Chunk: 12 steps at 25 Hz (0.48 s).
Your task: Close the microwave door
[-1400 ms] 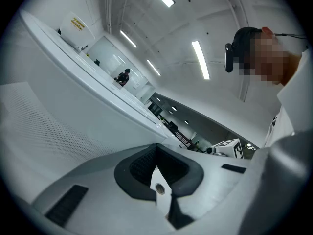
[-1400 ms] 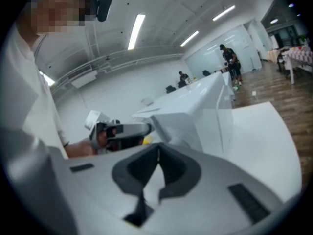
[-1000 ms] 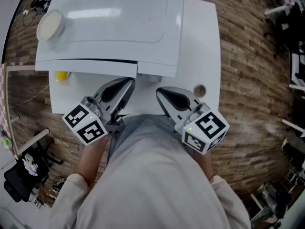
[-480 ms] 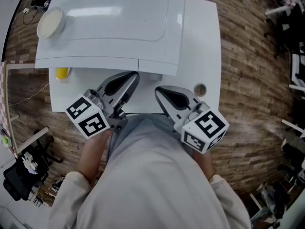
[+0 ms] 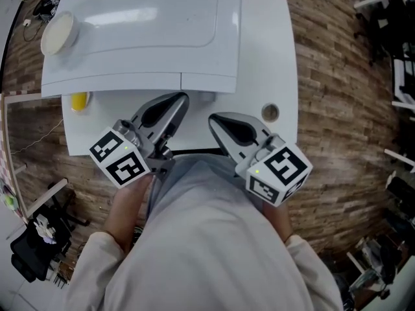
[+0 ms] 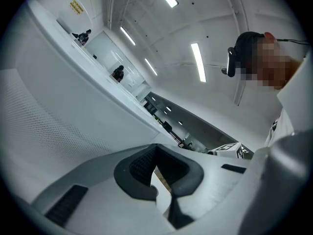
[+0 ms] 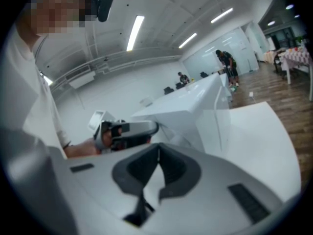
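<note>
A white microwave (image 5: 149, 31) stands on a white table (image 5: 269, 57), seen from above. Its front edge runs straight, with no gap showing at the door. My left gripper (image 5: 180, 100) is shut and empty, its tip right at the microwave's front edge. In the left gripper view the door's perforated white face (image 6: 58, 116) fills the left side, close beside the left gripper (image 6: 156, 148). My right gripper (image 5: 214, 118) is shut and empty, a little back from the microwave. In the right gripper view the right gripper (image 7: 158, 148) points towards the microwave (image 7: 195, 114).
A round cream disc (image 5: 55, 34) lies on the microwave's top at the left. A yellow object (image 5: 78, 101) sits on the table under the front left corner. A small round cap (image 5: 270, 113) is set in the table at the right. Wooden floor surrounds the table.
A dark gap along the microwave's front edge a second ago has gone. My left gripper has moved forward to that edge. The right gripper has barely moved.
</note>
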Each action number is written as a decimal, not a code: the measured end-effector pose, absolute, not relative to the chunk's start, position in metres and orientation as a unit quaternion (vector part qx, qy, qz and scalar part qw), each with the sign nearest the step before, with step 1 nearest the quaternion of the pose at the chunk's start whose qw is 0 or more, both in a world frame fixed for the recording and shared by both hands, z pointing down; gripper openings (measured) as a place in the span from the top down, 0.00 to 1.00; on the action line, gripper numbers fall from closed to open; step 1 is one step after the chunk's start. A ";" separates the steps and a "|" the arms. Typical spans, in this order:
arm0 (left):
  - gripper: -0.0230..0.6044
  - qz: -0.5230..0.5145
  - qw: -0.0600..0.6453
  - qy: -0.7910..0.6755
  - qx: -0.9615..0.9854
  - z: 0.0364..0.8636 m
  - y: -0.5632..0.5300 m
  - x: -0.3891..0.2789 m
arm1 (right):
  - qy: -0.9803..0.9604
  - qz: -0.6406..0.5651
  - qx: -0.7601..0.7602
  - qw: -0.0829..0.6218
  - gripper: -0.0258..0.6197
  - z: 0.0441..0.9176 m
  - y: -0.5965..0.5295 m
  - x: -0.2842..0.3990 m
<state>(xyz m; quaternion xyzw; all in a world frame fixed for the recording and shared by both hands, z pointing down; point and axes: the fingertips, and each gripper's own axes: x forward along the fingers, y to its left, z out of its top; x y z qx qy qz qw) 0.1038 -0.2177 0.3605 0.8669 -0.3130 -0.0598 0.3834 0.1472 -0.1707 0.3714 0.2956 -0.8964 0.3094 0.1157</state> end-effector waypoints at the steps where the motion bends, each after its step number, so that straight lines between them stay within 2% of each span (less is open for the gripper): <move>1: 0.94 -0.058 0.383 -0.310 0.868 0.361 -0.216 0.105 | -0.895 0.309 0.300 0.115 0.92 0.372 -0.169 0.149; 12: 0.94 -0.041 0.378 -0.290 0.879 0.353 -0.191 0.110 | -0.886 0.277 0.357 0.106 0.92 0.359 -0.158 0.153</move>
